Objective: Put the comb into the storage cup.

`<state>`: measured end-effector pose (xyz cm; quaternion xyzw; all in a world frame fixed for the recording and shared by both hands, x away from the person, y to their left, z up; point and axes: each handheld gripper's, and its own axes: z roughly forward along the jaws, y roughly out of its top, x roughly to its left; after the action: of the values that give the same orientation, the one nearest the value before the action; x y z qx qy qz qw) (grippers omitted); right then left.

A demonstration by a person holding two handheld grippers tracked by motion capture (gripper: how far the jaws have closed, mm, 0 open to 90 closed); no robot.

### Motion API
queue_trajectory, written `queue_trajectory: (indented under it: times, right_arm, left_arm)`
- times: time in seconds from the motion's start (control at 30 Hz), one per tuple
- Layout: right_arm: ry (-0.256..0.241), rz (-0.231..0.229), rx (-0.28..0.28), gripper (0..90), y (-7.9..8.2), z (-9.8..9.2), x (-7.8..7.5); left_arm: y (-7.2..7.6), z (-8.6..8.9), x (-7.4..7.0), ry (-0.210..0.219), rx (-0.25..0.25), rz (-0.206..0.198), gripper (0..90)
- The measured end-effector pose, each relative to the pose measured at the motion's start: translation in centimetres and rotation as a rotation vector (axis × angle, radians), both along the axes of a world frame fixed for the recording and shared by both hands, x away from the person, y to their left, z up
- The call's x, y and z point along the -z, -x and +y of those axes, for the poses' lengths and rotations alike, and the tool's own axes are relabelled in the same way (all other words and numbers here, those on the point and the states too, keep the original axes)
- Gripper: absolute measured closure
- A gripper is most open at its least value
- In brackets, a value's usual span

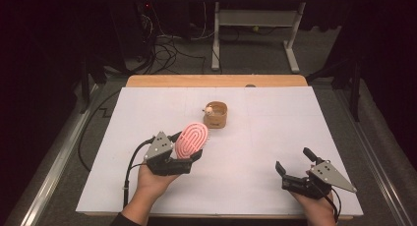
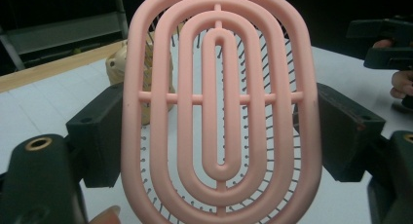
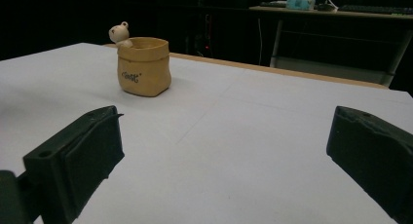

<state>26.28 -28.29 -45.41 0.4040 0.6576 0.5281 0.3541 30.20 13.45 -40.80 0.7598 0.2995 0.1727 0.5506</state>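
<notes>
Left gripper (image 1: 184, 146) fingers (image 2: 97, 136) clamp a pink hairbrush (image 2: 221, 107); right gripper (image 1: 294, 160) fingers (image 3: 78, 156) spread apart, seemingly above the desk (image 1: 255, 137).

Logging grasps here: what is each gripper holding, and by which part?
The left gripper clamps the pink oval plastic hairbrush across the two long sides of its head. The right gripper holds nothing, jaws apart.

Dark rm, desk frame (image 1: 255, 19) behind

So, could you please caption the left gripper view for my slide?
Left gripper clamps a pink hairbrush, with the tan bear pot behind it.
</notes>
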Motion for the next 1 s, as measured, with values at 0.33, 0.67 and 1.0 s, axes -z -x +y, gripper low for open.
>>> queue_trajectory:
  times: [0.33,0.67,1.0]
  right_arm:
    - [0.001,0.009,-0.008,0.9,0.0,0.2,0.1]
    - [0.013,0.015,0.0,0.9,0.0,0.5,0.1]
    - [0.038,0.047,-0.026,1.5,-0.3,1.5,0.0]
  left_arm:
    - [-0.9,-1.9,0.2,0.032,0.052,-0.024,18.2]
    - [-2.8,-5.7,-1.1,0.044,0.12,-0.051,18.2]
    - [-2.0,-5.3,-0.6,0.003,0.126,-0.036,18.1]
